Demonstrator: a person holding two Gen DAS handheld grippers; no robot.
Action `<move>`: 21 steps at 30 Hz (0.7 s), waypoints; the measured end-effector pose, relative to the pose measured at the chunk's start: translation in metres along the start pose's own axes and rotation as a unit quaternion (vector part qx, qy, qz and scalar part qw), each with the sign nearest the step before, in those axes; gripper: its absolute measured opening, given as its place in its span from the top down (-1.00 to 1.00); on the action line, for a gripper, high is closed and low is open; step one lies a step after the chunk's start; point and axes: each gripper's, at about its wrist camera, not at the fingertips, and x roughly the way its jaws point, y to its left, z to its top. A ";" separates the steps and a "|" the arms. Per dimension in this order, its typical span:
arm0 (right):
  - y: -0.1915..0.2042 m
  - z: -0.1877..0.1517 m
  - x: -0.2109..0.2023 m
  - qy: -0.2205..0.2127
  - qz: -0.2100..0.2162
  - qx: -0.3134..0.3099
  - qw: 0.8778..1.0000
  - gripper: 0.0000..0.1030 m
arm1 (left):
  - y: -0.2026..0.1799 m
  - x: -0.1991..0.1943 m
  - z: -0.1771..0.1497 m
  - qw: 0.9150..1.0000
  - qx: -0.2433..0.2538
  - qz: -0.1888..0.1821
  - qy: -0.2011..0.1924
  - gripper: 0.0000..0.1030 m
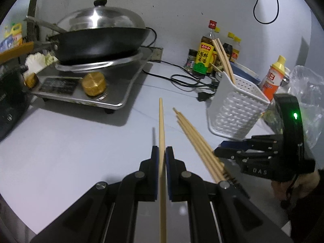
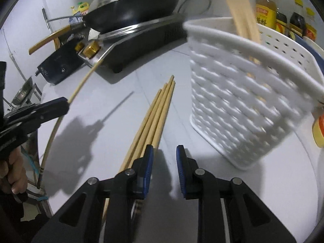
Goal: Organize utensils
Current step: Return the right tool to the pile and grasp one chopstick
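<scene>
White wall point(image 1: 182, 4) (perhaps scuffed), pale countertop point(image 1: 70, 141)

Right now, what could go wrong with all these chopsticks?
1. The left tongs pinch only one chopstick near its middle, so the long stick could twist or slip.
2. The right tongs are open beside the loose chopsticks on the counter; a nudge might roll them apart.
3. The white basket looks light and stands close by, so a bump could tip it and spill the chopsticks inside.

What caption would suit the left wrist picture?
Left gripper clamps one chopstick above the counter, loose chopsticks and white basket alongside.
</scene>
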 end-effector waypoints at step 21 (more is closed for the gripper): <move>0.022 0.017 0.021 0.018 -0.059 0.003 0.998 0.74 | 0.027 -0.013 -0.017 0.999 -0.030 -0.023 -0.015 0.89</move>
